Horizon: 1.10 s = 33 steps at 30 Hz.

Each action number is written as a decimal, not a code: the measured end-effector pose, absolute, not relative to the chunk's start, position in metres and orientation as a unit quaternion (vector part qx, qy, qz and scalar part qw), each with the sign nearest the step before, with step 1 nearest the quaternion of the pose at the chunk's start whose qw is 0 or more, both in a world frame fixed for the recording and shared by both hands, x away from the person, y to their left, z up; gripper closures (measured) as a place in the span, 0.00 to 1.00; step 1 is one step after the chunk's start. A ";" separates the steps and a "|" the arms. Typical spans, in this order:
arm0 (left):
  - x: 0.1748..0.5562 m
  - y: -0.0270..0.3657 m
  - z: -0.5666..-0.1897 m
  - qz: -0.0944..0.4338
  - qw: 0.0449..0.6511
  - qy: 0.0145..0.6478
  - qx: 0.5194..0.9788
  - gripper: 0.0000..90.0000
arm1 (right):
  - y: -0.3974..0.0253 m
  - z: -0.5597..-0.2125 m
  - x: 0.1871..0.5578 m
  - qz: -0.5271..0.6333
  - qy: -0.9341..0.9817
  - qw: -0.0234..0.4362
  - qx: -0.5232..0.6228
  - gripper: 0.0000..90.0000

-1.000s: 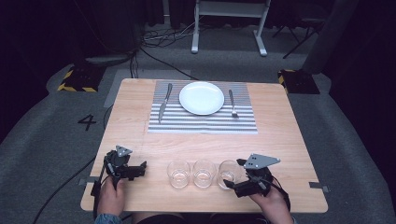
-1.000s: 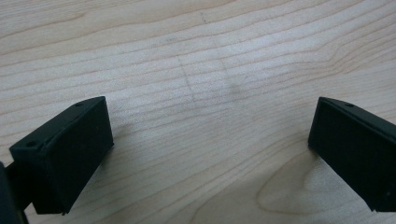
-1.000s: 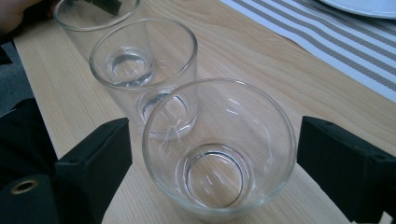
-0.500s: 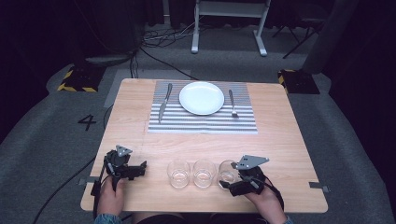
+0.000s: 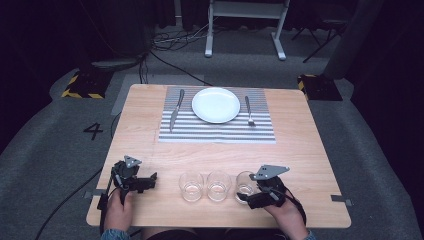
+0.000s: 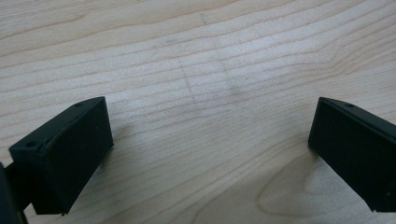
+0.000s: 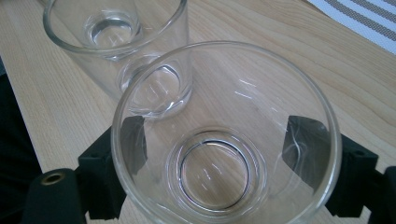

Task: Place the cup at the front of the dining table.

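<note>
Step in hand: taking up the rightmost glass (image 5: 244, 183) of three in a row at the near table edge. The left gripper (image 5: 148, 181) rests wide open on bare wood, holding nothing. The right gripper (image 5: 248, 197) straddles that glass, jaws apparently touching its wall; next move likely calls for a firm squeeze before a level lift.
</note>
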<state>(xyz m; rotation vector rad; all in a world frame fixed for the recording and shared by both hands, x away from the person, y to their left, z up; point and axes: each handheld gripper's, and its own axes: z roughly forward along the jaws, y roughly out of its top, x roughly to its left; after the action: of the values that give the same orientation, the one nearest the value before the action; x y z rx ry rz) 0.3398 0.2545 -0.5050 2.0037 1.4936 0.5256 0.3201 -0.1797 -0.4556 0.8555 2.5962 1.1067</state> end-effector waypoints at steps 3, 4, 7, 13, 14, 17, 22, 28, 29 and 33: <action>0.340 0.254 -0.505 0.196 0.290 0.560 0.751 0.00 | -0.181 -0.451 0.322 0.367 0.878 0.096 0.292 0.21; 0.340 0.255 -0.505 0.197 0.290 0.560 0.751 0.00 | -0.181 -0.449 0.323 0.370 0.878 0.098 0.288 0.21; 0.340 0.254 -0.505 0.196 0.290 0.560 0.751 0.00 | -0.182 -0.442 0.327 0.370 0.877 0.105 0.288 0.21; 0.340 0.254 -0.505 0.197 0.290 0.560 0.751 0.00 | -0.182 -0.427 0.336 0.366 0.878 0.117 0.284 0.21; 0.340 0.254 -0.505 0.197 0.290 0.560 0.751 0.00 | -0.182 -0.425 0.337 0.369 0.877 0.115 0.286 0.21; 0.340 0.254 -0.505 0.197 0.290 0.560 0.751 0.00 | -0.182 -0.420 0.340 0.371 0.876 0.113 0.288 0.21; 0.340 0.254 -0.505 0.197 0.290 0.560 0.751 0.00 | -0.182 -0.405 0.348 0.379 0.869 0.127 0.290 0.21; 0.340 0.254 -0.505 0.197 0.290 0.560 0.751 0.00 | -0.178 -0.393 0.358 0.377 0.869 0.131 0.293 0.21; 0.340 0.255 -0.505 0.197 0.290 0.560 0.751 0.00 | -0.177 -0.391 0.359 0.376 0.870 0.133 0.289 0.21; 0.340 0.255 -0.505 0.197 0.290 0.560 0.751 0.00 | -0.174 -0.384 0.367 0.373 0.871 0.140 0.288 0.21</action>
<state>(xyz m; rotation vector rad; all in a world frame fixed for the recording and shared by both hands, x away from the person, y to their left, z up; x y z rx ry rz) 0.3398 0.2545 -0.5050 2.0035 1.4937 0.5260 0.3667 -0.1743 -0.3843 0.8310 2.5172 1.0775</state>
